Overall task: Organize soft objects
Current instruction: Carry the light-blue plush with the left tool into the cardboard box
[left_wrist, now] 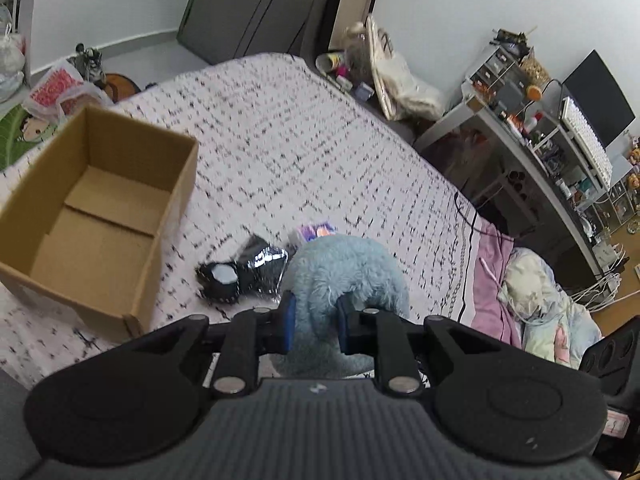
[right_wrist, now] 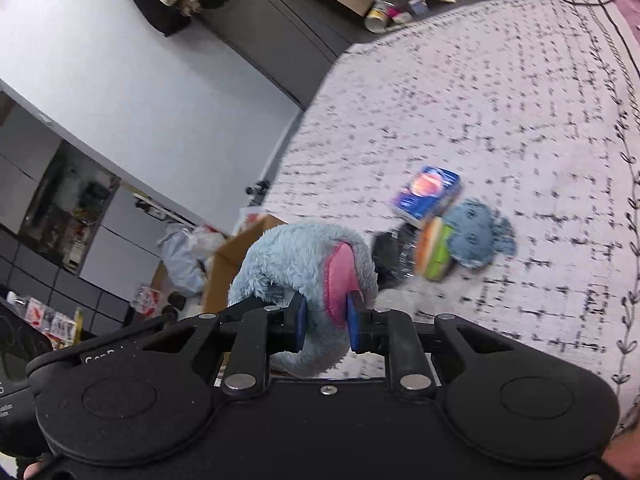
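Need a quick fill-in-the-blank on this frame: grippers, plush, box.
1. Both the left gripper and the right gripper are shut on the fluffy light ____ plush toy.
2. The cardboard box on the bed is ____ inside.
3. The part of the plush pinched by the right gripper has a ____ inner patch.

Missing words: blue; empty; pink

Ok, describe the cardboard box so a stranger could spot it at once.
Start at the bed with the pale, black-flecked cover. On its left part sits the cardboard box, open-topped and empty. It is the only stiff brown thing there; the neighbours beside it are small dark bundles and blue plush.
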A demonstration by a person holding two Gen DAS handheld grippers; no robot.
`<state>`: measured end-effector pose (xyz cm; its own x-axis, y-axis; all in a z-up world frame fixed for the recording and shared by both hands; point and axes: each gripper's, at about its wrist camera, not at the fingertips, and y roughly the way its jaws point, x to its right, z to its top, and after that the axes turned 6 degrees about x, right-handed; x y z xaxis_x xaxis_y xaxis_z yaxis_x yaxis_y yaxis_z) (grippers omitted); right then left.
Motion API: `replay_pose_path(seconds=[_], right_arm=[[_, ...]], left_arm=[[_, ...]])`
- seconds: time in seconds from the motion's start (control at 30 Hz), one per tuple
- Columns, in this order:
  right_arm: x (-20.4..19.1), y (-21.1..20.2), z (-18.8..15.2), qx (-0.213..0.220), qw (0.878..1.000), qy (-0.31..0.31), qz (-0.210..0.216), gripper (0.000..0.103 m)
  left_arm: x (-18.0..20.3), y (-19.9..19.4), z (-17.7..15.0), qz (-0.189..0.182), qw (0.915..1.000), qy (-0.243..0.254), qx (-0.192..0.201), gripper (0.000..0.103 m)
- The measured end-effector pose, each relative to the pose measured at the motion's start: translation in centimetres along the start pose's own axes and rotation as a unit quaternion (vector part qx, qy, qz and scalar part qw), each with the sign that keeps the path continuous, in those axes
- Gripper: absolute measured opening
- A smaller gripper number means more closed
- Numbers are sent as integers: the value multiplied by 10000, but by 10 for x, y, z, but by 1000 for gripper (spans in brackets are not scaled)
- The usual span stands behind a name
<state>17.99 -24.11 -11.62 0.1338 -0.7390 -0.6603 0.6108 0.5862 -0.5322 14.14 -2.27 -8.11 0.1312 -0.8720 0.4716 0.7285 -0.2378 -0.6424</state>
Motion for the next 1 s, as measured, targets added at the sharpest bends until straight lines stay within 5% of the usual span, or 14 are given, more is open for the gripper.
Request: replay_pose_path(seconds=[1.0], right_arm=[[-92,31,1,264,9977,-353,519,20]], left_arm=[[-49,-58,57,111,9972,-69,736,19]])
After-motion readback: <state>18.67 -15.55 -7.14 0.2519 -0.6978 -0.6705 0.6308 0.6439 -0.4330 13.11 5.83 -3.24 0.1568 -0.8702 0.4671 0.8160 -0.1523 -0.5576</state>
